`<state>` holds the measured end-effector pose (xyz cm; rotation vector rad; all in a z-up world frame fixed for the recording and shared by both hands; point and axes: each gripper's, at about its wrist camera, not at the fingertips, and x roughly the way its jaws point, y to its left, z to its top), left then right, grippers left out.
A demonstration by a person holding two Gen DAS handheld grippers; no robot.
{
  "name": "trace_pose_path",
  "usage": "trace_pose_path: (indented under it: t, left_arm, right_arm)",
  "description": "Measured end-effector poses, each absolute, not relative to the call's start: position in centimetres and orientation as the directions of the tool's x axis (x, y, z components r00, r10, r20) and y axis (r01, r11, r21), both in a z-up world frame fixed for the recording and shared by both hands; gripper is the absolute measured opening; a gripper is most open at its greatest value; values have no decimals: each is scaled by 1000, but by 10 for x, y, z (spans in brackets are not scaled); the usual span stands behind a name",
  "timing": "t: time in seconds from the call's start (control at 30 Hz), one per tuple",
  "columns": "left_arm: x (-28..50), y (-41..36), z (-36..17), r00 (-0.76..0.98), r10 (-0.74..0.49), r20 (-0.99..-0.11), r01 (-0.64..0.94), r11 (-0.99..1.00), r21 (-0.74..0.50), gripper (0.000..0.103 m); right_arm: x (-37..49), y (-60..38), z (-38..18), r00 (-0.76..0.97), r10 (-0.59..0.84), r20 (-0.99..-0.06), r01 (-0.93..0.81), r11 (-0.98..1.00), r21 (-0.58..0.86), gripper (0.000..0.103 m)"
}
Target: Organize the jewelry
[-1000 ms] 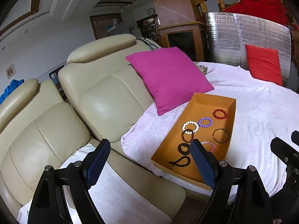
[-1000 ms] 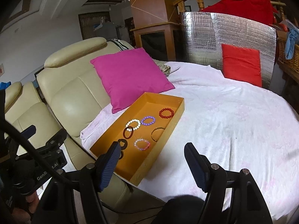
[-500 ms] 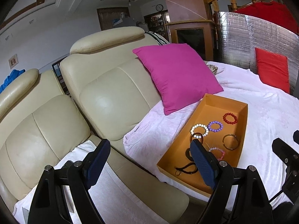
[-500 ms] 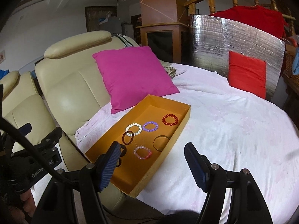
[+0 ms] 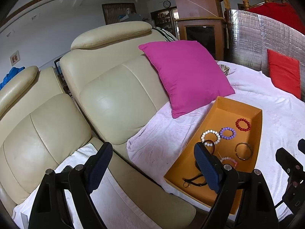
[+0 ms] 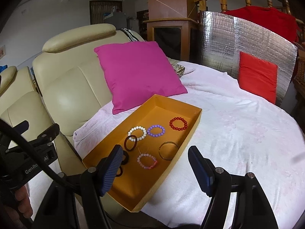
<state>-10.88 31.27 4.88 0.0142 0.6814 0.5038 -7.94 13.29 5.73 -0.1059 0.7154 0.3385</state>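
Note:
An orange tray (image 6: 192,133) (image 5: 258,133) lies on a white cloth-covered round table. Several bracelets sit in it: a red bead one (image 6: 178,123) (image 5: 243,124), a purple one (image 6: 156,131) (image 5: 227,133), a white one (image 6: 137,133) (image 5: 210,136), a pink one (image 6: 147,161), a metal bangle (image 6: 168,150) (image 5: 243,150), a dark red ring (image 6: 130,142) and black bands (image 5: 194,180). My right gripper (image 6: 154,169) hangs open above the tray's near end, holding nothing. My left gripper (image 5: 153,167) is open too, over the sofa edge left of the tray.
A cream leather sofa (image 5: 106,95) stands left of the table, with a magenta cushion (image 6: 139,76) leaning on it behind the tray. A silver foil panel (image 6: 238,43) with a red cushion (image 6: 257,74) stands at the back right. The white cloth (image 6: 238,133) spreads right of the tray.
Both grippers have drifted sideways and a little down, so the tray and bracelets have shifted right in both views and look closer. Neither jaw opening has changed.

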Motion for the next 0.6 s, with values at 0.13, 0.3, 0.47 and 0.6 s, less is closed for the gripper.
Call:
trace_pose_path:
  t: [0.13, 0.3, 0.47, 0.6]
  left_arm:
    - [-106, 317, 48, 656, 455, -603, -447, 877, 175, 87]
    - [-103, 318, 47, 651, 461, -603, -453, 873, 179, 87]
    - [-103, 311, 49, 657, 464, -594, -444, 875, 192, 87]
    - [-105, 297, 52, 677, 442, -589, -413, 890, 194, 87]
  right_arm:
    - [-75, 139, 53, 694, 274, -666, -348, 937, 24, 74]
    - [-72, 142, 51, 692, 279, -666, -352, 936, 26, 74]
    - [-72, 136, 52, 694, 281, -663, -337, 940, 45, 74]
    - [-76, 122, 57, 714, 279, -642, -315, 947, 60, 74]
